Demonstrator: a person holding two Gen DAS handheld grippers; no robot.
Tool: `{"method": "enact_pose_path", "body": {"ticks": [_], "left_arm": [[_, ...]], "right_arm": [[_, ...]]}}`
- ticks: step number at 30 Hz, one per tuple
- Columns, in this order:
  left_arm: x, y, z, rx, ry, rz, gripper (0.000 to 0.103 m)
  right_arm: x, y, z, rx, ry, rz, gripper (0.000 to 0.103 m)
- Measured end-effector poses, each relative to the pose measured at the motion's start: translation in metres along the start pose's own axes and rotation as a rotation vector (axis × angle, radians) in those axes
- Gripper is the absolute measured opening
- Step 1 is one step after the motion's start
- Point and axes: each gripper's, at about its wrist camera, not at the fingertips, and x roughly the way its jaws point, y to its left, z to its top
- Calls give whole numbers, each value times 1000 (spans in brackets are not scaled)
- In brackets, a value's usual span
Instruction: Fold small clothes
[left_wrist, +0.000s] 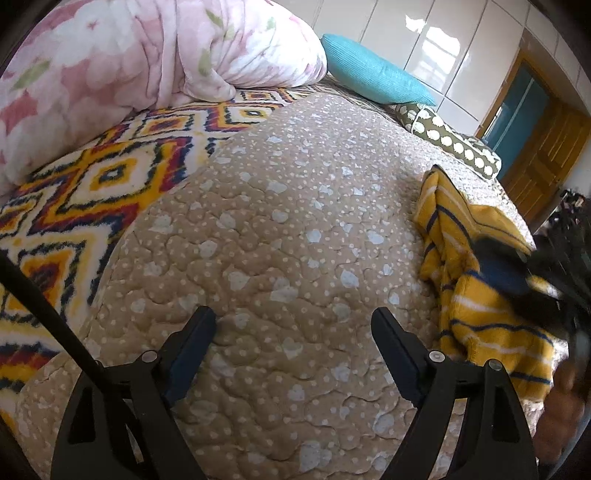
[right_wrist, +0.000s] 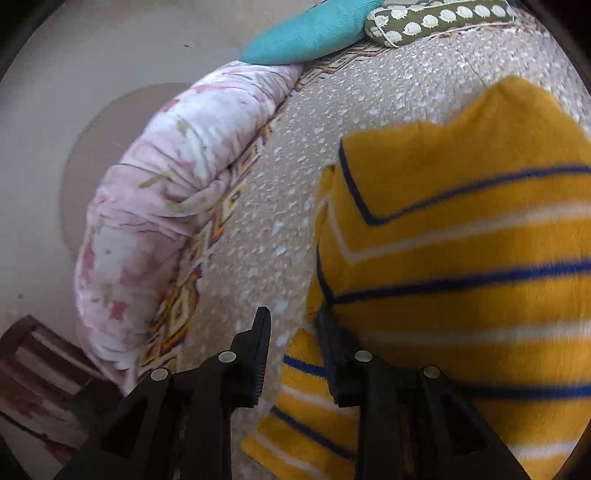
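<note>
A small yellow garment (left_wrist: 476, 280) with blue and white stripes lies crumpled on the beige quilted bed cover (left_wrist: 295, 229) at the right. My left gripper (left_wrist: 293, 319) is open and empty, low over the bare quilt, left of the garment. In the right wrist view the garment (right_wrist: 461, 258) fills the right side, lifted and blurred. My right gripper (right_wrist: 293, 321) has its jaws partly apart; the garment's edge hangs beside and in front of the right finger (right_wrist: 332, 354). Whether cloth is pinched is unclear. The right gripper shows as a dark blur in the left wrist view (left_wrist: 554, 280).
A pink floral duvet (left_wrist: 110, 74) is bunched at the bed's left over a colourful zigzag blanket (left_wrist: 74, 192). A teal cushion (left_wrist: 373, 74) and an olive patterned bolster (left_wrist: 450, 140) lie at the head. White wardrobe and a wooden door (left_wrist: 535, 155) stand behind. The floor (right_wrist: 92, 110) is beyond the duvet.
</note>
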Motion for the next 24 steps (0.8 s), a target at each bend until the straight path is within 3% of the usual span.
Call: {"method": "enact_pose_path", "body": {"ticks": [3,9,12,16,18,20,22,24], "left_arm": [[0,0,0,0,-1,2,85],[1,-3,-2,24,-6,25,87],[2,-4,-3,30,-6,24,90],[7,-10,-3,70,4,42,97],[9,-14,-5,94,5,55,99],[8,-13,-6,95,-2,50,99],[7,-10,-6,80,-8,30,99],[6,-8,-6,68,-15,12,99]], "right_arm": [[-10,-4,-29,-23,103,44,29],[-26,-20,-102,-35,229,26,32],[-63,-16,-117,-85,125,-15,33],[-117,-14,-106,-120,-72,-24,33],[-129,-29,-95,-80,-145,-25,44],[-128,-56,-87,9,-183,-46,51],[-119,-82,-88,80,-178,-75,49],[-125,-99,-100,120,-207,-16,42]]}}
